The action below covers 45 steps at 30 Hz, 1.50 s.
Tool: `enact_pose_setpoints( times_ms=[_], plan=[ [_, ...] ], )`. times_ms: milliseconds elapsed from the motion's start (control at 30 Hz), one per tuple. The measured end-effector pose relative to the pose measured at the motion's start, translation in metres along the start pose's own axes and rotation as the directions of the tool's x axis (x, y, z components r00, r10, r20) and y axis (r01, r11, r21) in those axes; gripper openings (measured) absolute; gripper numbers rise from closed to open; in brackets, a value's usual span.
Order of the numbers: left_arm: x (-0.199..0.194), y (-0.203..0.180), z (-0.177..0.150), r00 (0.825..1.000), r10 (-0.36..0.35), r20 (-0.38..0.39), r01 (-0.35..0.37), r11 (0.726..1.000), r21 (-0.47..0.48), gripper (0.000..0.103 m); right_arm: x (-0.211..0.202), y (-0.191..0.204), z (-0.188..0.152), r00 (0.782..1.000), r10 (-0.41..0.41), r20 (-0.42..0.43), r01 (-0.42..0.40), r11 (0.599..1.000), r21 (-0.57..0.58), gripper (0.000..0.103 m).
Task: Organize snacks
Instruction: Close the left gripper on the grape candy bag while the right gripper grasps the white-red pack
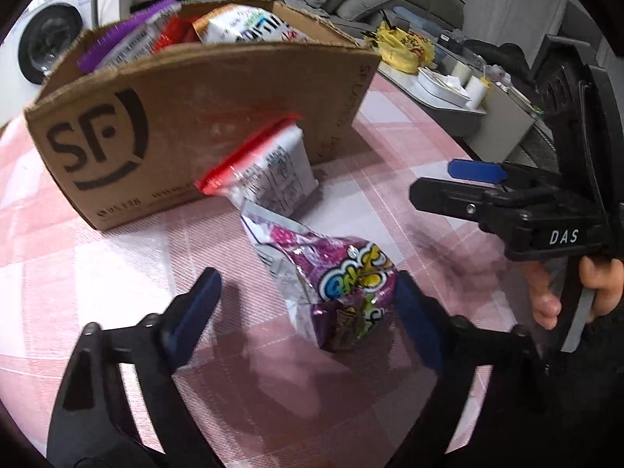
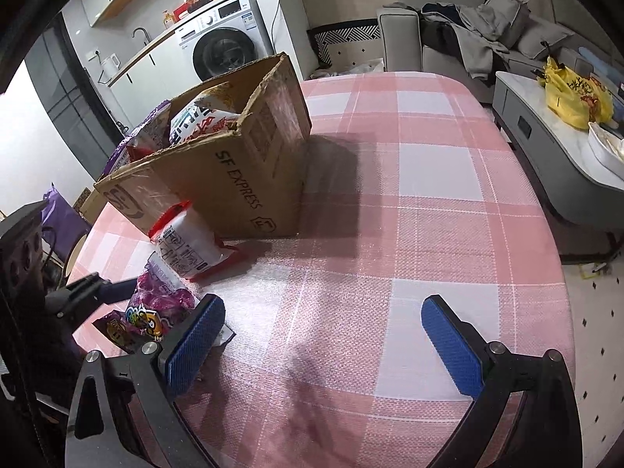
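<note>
Left claw (image 1: 302,304): spread wide, straddling the purple snack bag (image 1: 343,292); its right pad looks to be at or touching the bag's side, the left pad well apart. Nothing pinched.
Right claw (image 2: 323,335): spread, empty, hovering over bare cloth toward the near edge of the counter (image 2: 429,179).
Purple snack bag: lies on the counter near its left edge as the right wrist view has it, in front of the cardboard box (image 1: 187,124). Crinkled foil, puffy, likely light and slippery; will crush if squeezed hard.
Where to grip: my guess is across the puffed middle or the flat sealed end, with a gentle close.
White packet with red seal (image 1: 269,171): leans against the box's front wall, just behind the purple bag, the two touching or nearly so. Soft, light; the red sealed strip looks the firmest hold.
Box: open top, already holding several packets; walls stand tall, so any bag must be lifted well up before crossing the rim.
Open room: the whole right half of the counter, from box to far edge, is bare checked cloth.
Tight spots: left edge close by the purple bag; the two claws sit near each other there.
</note>
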<state>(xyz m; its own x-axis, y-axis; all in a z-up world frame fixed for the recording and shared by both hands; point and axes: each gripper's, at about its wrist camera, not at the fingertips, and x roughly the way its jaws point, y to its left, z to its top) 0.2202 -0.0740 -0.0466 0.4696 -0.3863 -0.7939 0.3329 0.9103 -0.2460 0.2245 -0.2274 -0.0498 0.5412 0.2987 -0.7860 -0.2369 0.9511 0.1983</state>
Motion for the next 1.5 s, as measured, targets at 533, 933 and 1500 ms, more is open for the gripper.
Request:
enact_pose_setpoints(
  times_ms=[533,933,1500],
  plan=[
    [-0.039,0.013,-0.015,0.989,0.027,0.143,-0.034,0.998,0.050,0.048,0.002,0.022,0.000,1.000,0.021,0.018,-0.021,0.999,-0.026,0.103],
    [-0.070,0.051,-0.015,0.963,0.147,0.226,-0.147,0.989,-0.017,0.048,0.005,0.049,0.004,0.989,0.114,0.091,-0.112,0.993,-0.027,0.103],
    [-0.083,0.083,-0.024,0.938,0.228,0.262,-0.214,0.974,-0.079,0.048,0.060,0.108,0.022,0.995,0.097,0.024,-0.092,0.985,-0.147,0.098]
  ],
)
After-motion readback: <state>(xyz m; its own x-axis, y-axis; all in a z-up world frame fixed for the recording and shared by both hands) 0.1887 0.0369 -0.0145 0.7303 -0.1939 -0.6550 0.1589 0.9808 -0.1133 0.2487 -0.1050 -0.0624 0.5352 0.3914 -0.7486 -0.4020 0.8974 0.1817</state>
